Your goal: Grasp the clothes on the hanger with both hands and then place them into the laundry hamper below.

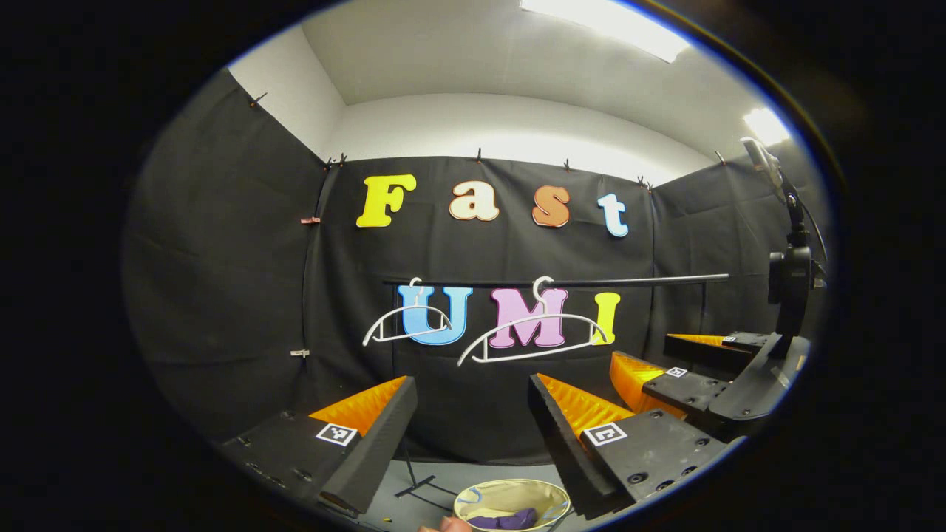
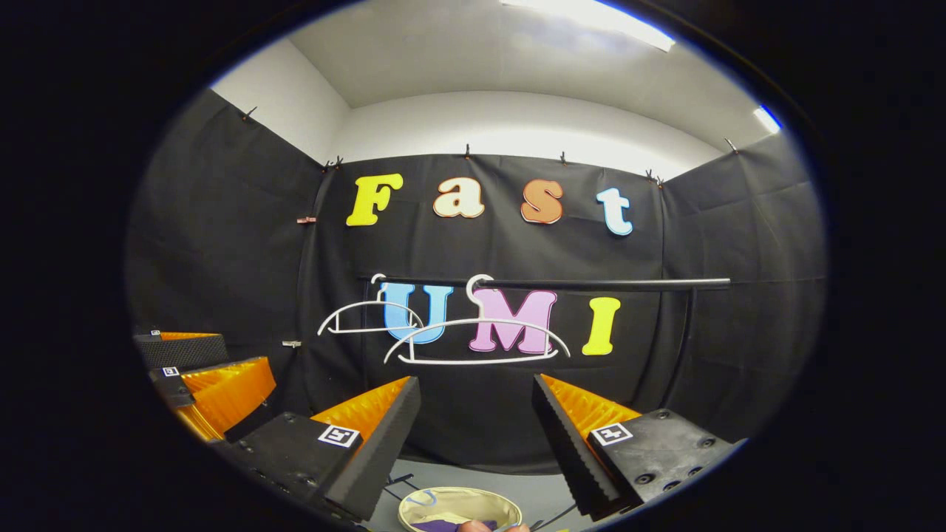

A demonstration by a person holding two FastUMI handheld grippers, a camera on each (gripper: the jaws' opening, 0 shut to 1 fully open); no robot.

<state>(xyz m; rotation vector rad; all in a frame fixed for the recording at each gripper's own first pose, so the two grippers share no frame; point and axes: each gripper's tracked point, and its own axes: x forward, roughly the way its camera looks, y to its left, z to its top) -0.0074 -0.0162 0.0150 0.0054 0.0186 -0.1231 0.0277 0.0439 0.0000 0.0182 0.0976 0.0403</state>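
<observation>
Both claws hanging released, clothes lying in the hamper

The left claw (image 1: 473, 414) and right claw (image 2: 477, 414) are gaping wide, gripping nothing, both facing the far rail (image 1: 554, 281) where two bare hangers (image 1: 533, 338) are dangling. Purple clothes (image 1: 506, 519) are sitting inside the hamper (image 1: 473, 496) on the floor below, near the claws, with the right claw showing at the left view's right edge
</observation>
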